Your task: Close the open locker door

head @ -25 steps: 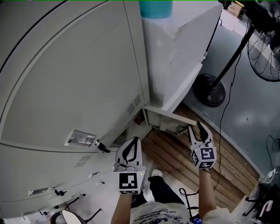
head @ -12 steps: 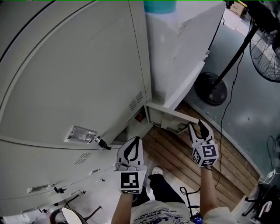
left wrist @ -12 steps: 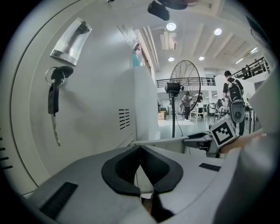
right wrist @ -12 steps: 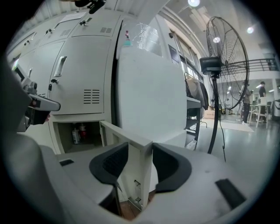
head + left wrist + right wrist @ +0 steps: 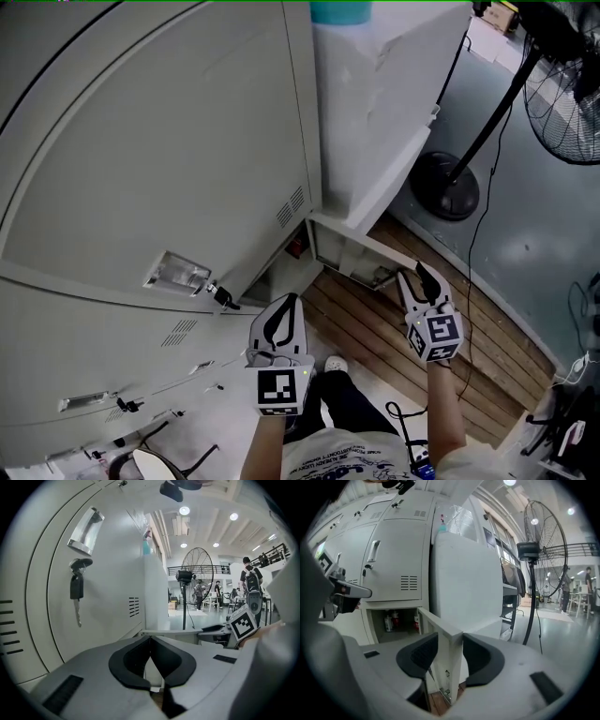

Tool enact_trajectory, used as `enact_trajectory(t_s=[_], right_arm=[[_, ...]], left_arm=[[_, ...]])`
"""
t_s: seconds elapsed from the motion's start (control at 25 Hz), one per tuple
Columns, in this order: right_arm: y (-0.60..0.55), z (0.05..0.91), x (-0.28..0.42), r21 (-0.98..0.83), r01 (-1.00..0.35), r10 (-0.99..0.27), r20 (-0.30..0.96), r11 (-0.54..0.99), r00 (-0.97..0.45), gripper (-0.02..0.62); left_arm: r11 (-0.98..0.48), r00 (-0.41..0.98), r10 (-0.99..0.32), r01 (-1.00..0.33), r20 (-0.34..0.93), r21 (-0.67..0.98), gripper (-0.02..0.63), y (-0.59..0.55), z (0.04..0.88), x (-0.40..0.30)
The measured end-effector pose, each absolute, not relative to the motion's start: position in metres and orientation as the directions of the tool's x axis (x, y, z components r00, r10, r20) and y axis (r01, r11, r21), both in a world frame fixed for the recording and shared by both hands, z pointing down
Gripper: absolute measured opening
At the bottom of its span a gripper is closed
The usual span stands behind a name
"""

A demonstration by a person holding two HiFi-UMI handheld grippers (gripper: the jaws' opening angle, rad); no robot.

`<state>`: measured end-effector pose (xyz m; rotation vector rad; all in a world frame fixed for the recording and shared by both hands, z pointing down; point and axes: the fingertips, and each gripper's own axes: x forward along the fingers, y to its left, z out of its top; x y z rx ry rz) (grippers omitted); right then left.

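The open locker door (image 5: 349, 247) is a small grey door at the bottom of the locker bank, swung out over the wooden floor. Its free edge (image 5: 442, 626) stands between my right gripper's (image 5: 450, 641) two pads, which press on either side of it. In the head view the right gripper (image 5: 415, 274) sits at the door's outer end. My left gripper (image 5: 284, 307) hangs below the closed lockers, jaws shut and holding nothing, tips meeting (image 5: 150, 638). The open compartment (image 5: 393, 620) holds small red bottles.
A key (image 5: 76, 588) hangs from the lock under a metal handle (image 5: 84, 530) on the closed locker near my left gripper. A white cabinet (image 5: 375, 103) stands right of the lockers. A standing fan (image 5: 565, 94) with its round base (image 5: 448, 187) is at the right. Wooden slats (image 5: 412, 347) lie underfoot.
The right gripper has edged slightly left along with the door's outer end. The left gripper has stayed about where it was.
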<state>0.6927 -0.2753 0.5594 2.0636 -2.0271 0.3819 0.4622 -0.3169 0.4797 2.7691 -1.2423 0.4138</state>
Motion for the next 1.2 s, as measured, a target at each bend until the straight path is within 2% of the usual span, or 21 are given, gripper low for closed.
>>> enact_trajectory(t_s=[0.08,0.36,0.44,1.2], right_arm=[[-0.269,0.559,0.686,-0.017,-1.0,-0.94,0.34,-0.022,0.015,0.14],[-0.251,0.558,0.656,-0.005,-1.0,-0.936,0.352,-0.021,0.018,0.139],[-0.246,0.558,0.647,-0.003,-1.0,-0.934,0.357,-0.027,0.024,0.107],[-0.23,0.551,0.538,0.004,-0.996,-0.923,0.376,0.089,-0.081,0.097]], left_arm=[[-0.669,0.638,-0.721,-0.742,0.271,-0.033,0.005,-0.314,0.478,0.458],[-0.675,0.647,-0.717,-0.738,0.258,-0.026,0.005,-0.302,0.472,0.438],[-0.676,0.649,-0.716,-0.736,0.258,-0.025,0.005,-0.299,0.471,0.43],[-0.637,0.618,-0.752,-0.771,0.229,-0.01,0.005,-0.286,0.456,0.356]])
